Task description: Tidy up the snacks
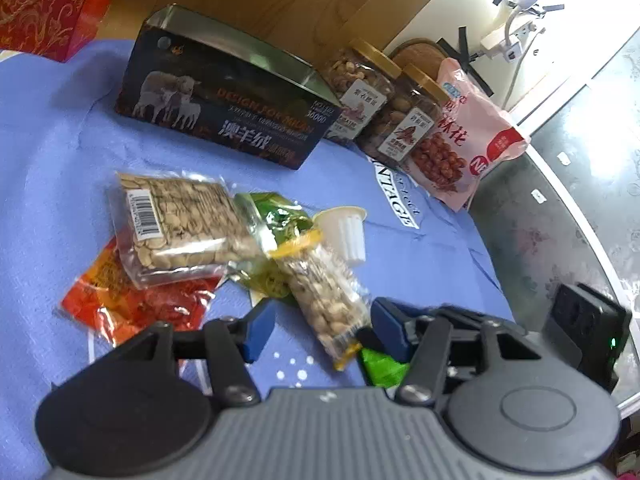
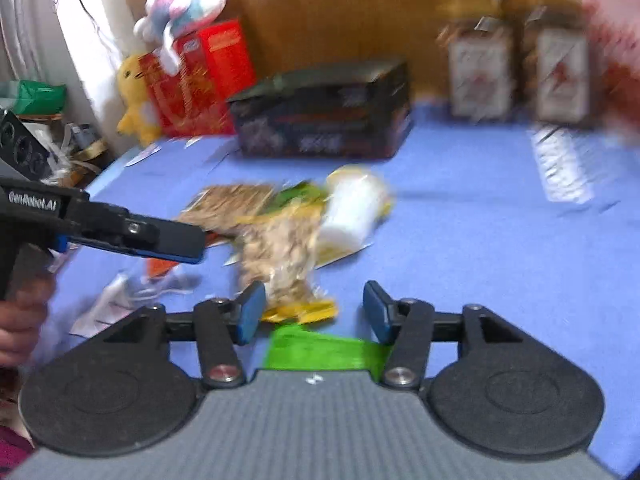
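both grippers, left gripper [image 1: 322, 328] and right gripper [image 2: 314, 312], gape wide around the peanut packet [image 1: 324, 292], which lies in the loose snack pile near-centre on the table [image 1: 48, 152], likely for sorting.

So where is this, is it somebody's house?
Probably yes, a home. Stuffed toys sit by the wall, a blue cloth covers the table, and nut jars stand beside loose snack packets.
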Available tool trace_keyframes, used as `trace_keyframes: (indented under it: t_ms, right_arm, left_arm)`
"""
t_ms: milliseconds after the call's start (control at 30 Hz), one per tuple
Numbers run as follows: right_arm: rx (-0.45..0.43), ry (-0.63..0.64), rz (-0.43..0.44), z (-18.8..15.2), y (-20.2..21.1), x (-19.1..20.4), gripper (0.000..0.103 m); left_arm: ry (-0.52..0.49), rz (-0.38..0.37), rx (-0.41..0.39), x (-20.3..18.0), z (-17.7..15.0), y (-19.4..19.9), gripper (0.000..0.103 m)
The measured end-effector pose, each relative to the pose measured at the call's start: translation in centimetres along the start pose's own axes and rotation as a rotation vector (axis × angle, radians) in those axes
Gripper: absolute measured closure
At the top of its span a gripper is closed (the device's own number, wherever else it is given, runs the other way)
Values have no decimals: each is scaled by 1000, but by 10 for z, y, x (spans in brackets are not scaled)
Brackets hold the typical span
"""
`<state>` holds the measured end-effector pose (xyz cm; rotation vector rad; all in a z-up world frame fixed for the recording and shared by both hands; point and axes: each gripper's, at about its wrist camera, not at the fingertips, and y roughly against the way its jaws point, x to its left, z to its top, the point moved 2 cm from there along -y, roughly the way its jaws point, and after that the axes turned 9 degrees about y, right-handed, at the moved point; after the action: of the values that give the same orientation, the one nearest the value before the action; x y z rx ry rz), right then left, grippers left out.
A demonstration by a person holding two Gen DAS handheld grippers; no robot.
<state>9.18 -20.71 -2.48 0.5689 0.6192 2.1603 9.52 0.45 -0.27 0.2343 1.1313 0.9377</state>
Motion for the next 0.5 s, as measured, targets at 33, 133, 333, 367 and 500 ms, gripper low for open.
trace_keyframes:
  t_ms: [33,133,333,367,500]
  right_arm:
    - [2,2,28,2,-3,6,48]
    - [3,116,119,6,-5,41,48]
    - [-23,195,98,7,3,56,47]
    - [-27,205,76,7,4,55,47]
    - [-35,168,17,17,5,30,47]
  left_arm:
    - [-4,13,-7,1,-1,2,48]
    - [2,24,-36,8,0,16,48]
    - [11,47,-55,20,-1,34,48]
    - [10,41,-49,21,-3,35,48]
    - [33,4,-15,25,-17,38,48]
